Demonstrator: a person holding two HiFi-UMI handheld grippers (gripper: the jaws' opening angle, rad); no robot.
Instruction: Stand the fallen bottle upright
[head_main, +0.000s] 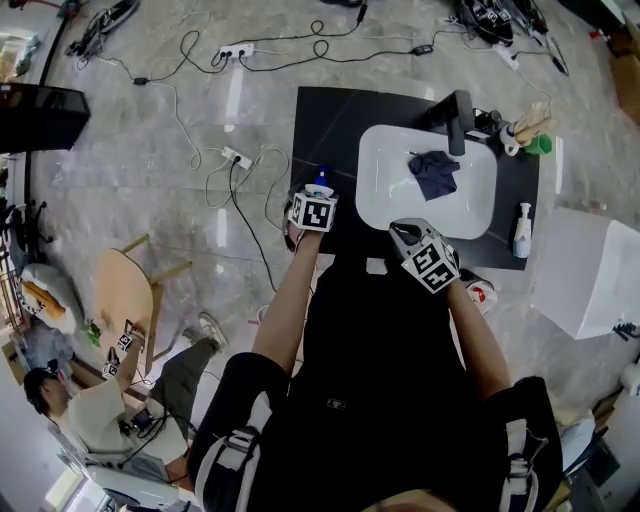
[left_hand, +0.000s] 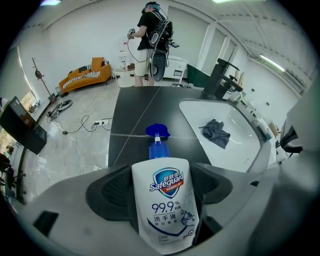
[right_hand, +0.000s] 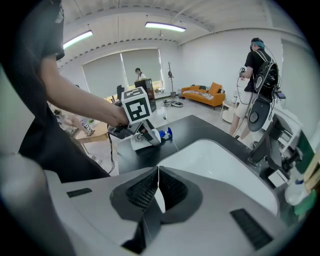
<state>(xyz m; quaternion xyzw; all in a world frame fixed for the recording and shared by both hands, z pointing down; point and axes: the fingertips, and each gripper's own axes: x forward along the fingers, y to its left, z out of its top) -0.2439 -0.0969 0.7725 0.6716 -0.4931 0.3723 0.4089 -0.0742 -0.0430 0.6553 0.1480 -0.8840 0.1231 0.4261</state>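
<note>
A white soap bottle (left_hand: 165, 200) with a blue pump (left_hand: 157, 132) sits between the jaws of my left gripper (left_hand: 161, 182), whose pads press its sides. In the right gripper view the bottle (right_hand: 150, 137) lies low over the black counter (right_hand: 200, 127), pump pointing right, under the left gripper's marker cube (right_hand: 136, 105). From the head view the left gripper (head_main: 318, 192) is at the counter's left edge, the blue pump (head_main: 322, 180) poking out beyond it. My right gripper (right_hand: 158, 175) is shut and empty, hovering at the near rim of the white basin (head_main: 470, 210).
A dark cloth (head_main: 435, 172) lies in the basin below the black faucet (head_main: 458, 118). A second white pump bottle (head_main: 522, 230) stands at the counter's right edge. Cables and power strips (head_main: 236, 157) trail over the floor to the left. A white box (head_main: 590, 270) stands at right.
</note>
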